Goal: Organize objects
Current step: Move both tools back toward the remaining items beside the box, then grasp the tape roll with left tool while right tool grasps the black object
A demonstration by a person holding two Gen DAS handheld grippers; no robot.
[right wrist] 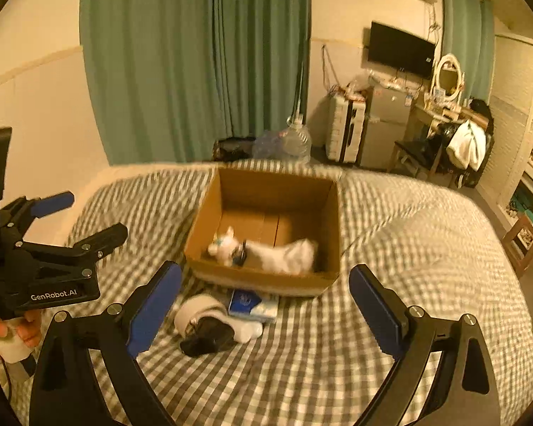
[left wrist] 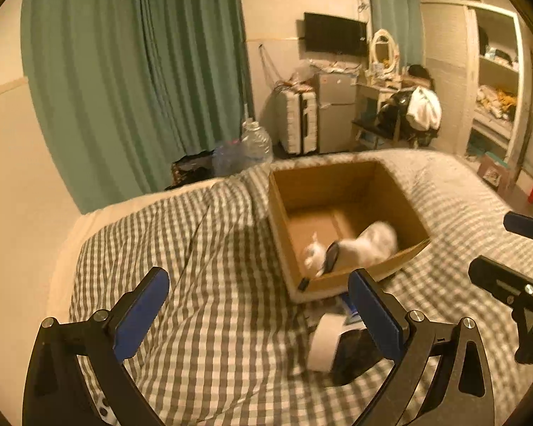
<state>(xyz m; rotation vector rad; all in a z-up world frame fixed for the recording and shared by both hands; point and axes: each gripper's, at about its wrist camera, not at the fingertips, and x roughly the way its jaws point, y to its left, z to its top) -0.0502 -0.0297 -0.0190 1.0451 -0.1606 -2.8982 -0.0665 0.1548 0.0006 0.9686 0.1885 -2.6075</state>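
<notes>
An open cardboard box [left wrist: 405,255] [right wrist: 209,213] sits on the checked bed. Inside lie a white plush toy [left wrist: 369,245] [right wrist: 284,254] and a small dark object [left wrist: 332,257] [right wrist: 240,254]. In front of the box lie a white roll [left wrist: 325,342] [right wrist: 197,310], a black item [left wrist: 351,358] [right wrist: 208,337] and a blue packet [right wrist: 252,303]. My left gripper [left wrist: 257,314] [right wrist: 89,220] is open and empty, near the roll. My right gripper [right wrist: 266,310] [left wrist: 515,252] is open and empty, above the items in front of the box.
The checked quilt [left wrist: 213,319] [right wrist: 408,266] covers the bed. Green curtains [left wrist: 131,71], water jugs [left wrist: 254,142], a suitcase [left wrist: 300,120], a small fridge [left wrist: 337,113], a dressing table and a shelf unit [left wrist: 497,81] stand beyond the bed.
</notes>
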